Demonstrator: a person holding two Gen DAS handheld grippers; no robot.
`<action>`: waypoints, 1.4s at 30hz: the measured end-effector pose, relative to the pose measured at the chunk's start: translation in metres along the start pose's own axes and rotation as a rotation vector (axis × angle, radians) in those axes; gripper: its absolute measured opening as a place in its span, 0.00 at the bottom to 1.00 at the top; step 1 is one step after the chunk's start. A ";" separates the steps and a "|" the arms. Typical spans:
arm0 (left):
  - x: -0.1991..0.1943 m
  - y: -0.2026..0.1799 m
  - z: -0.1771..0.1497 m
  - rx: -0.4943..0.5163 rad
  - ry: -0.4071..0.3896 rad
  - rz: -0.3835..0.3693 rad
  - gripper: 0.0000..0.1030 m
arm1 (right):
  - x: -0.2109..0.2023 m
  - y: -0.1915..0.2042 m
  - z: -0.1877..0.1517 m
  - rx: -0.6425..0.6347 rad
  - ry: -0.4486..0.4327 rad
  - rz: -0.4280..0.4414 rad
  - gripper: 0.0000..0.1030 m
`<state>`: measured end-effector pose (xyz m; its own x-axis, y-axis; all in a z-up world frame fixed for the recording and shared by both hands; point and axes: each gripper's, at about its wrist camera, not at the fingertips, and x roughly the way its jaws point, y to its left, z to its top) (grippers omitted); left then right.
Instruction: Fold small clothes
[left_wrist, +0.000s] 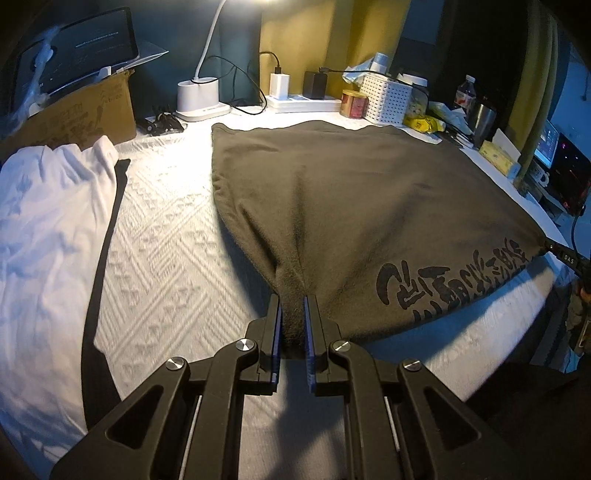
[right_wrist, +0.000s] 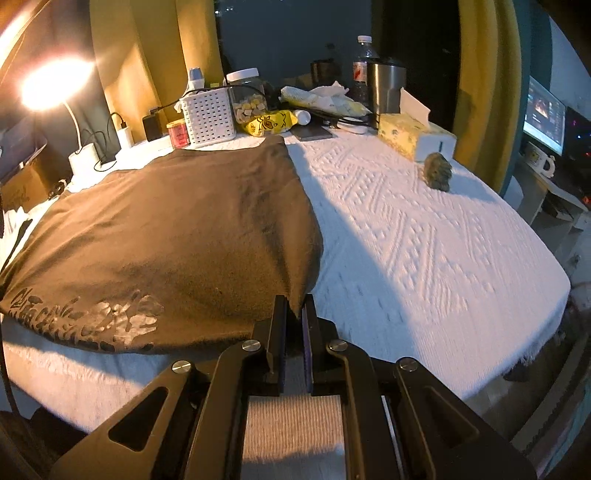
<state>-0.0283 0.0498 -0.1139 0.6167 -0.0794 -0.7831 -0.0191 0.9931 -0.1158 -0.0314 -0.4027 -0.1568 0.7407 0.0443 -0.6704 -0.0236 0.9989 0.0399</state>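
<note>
**A:** Checking poses. Left gripper (left_wrist: 293, 301) points down and forward over the counter (left_wrist: 166, 229), fingers (left_wrist: 275, 314) clamped on a bunched fold at the near edge of the dark shirt (left_wrist: 351, 192). Cloth fills the gap between the pads.

**B:** Right gripper (right_wrist: 294, 304) has the same pose, angled down, fingers (right_wrist: 279, 317) pinched together on the shirt's near right corner. Only a thin tip of fabric sits between them.

**A:** Shirt position?

**B:** Spread flat on the white textured cover, far hem near the clutter at the back, near edge lifted slightly at both grips. Printed black lettering (left_wrist: 443, 280) runs along the near edge between the two grips.

**A:** View differences. Left wrist shows a white garment (left_wrist: 48, 221) with a dark strip beside it, left of the shirt and apart from it. Also a cardboard box (left_wrist: 85, 114), a screen behind it, and the lamp base (left_wrist: 197, 98). The tip of the right gripper just shows at the frame's right edge, on the shirt's corner.

**B:** Right wrist has none of the white garment. It shows bare cover right of the shirt, a small grey-green lump (right_wrist: 438, 171) near the tissue box (right_wrist: 410, 136), a steel tumbler (right_wrist: 386, 86), and a monitor (right_wrist: 545, 114) off to the right. White basket (right_wrist: 208, 116) and yellow packet (right_wrist: 267, 123) show in both views, at the shirt's far edge.
</note>
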 end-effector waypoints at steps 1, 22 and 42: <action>0.001 0.001 -0.003 -0.003 0.007 -0.003 0.09 | -0.001 -0.001 -0.002 0.000 0.001 -0.001 0.08; 0.001 0.038 0.016 -0.105 0.000 0.082 0.52 | 0.003 -0.004 0.008 0.042 0.066 -0.020 0.08; 0.059 0.055 0.075 -0.106 0.041 0.116 0.53 | 0.045 -0.011 0.070 0.038 0.079 -0.011 0.40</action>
<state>0.0665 0.1061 -0.1209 0.5726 0.0300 -0.8193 -0.1730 0.9813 -0.0850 0.0491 -0.4131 -0.1355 0.6858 0.0358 -0.7269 0.0106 0.9982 0.0592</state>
